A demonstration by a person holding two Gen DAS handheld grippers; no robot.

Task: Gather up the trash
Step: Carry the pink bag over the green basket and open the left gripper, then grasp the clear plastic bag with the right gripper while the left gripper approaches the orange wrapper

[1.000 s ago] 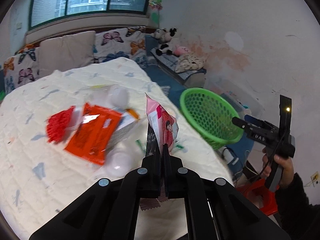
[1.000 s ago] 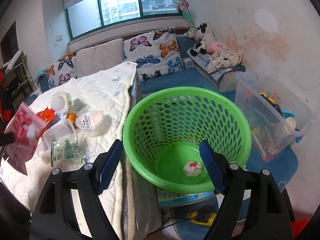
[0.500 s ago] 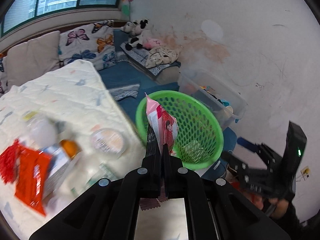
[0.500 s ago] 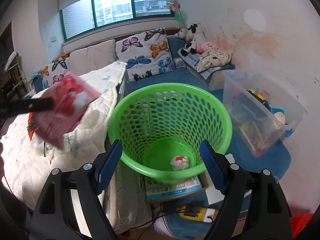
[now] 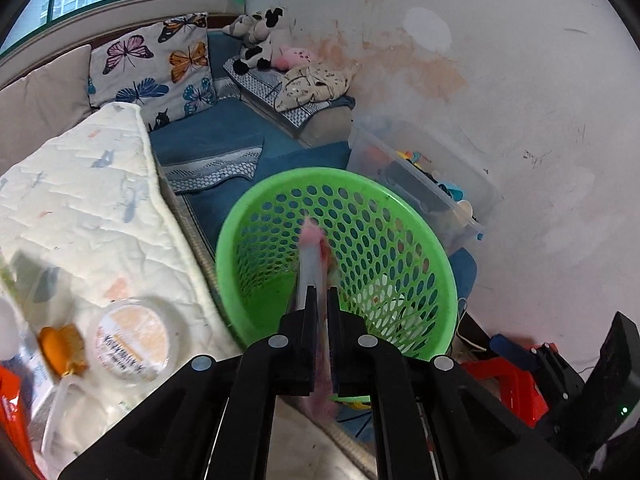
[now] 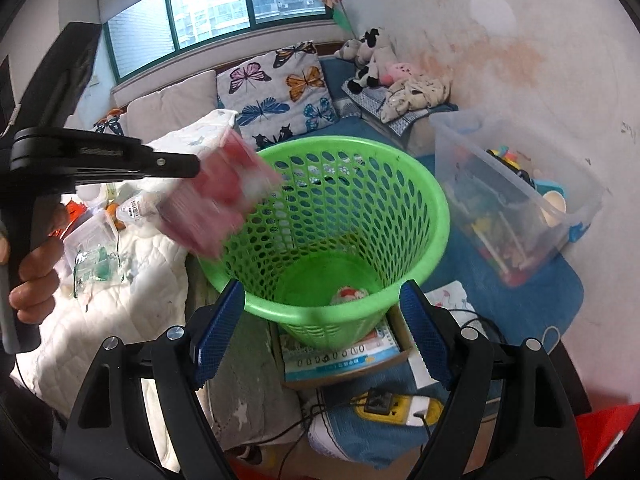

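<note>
Wrapper (image 5: pixel 314 256), blurred, over green basket (image 5: pixel 420 240).

The green basket (image 6: pixel 340 216) stands open-mouthed, holding only one small wad (image 6: pixel 349 293) at its bottom. The bed (image 6: pixel 132 280) edge crowds its left side, a clear storage bin (image 6: pixel 516 200) stands near its right, and a power strip (image 6: pixel 394 404) with cables lies on the floor in front.

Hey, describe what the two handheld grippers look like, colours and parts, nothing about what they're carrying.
Left gripper: all-black plastic frame, narrow black fingers, silver rivets at the joints. Seen from the right wrist view, it has a black pistol-style handle with raised lettering along the arm. Right gripper: same black frame and silver rivets, but its fingers carry ribbed blue pads.
</note>
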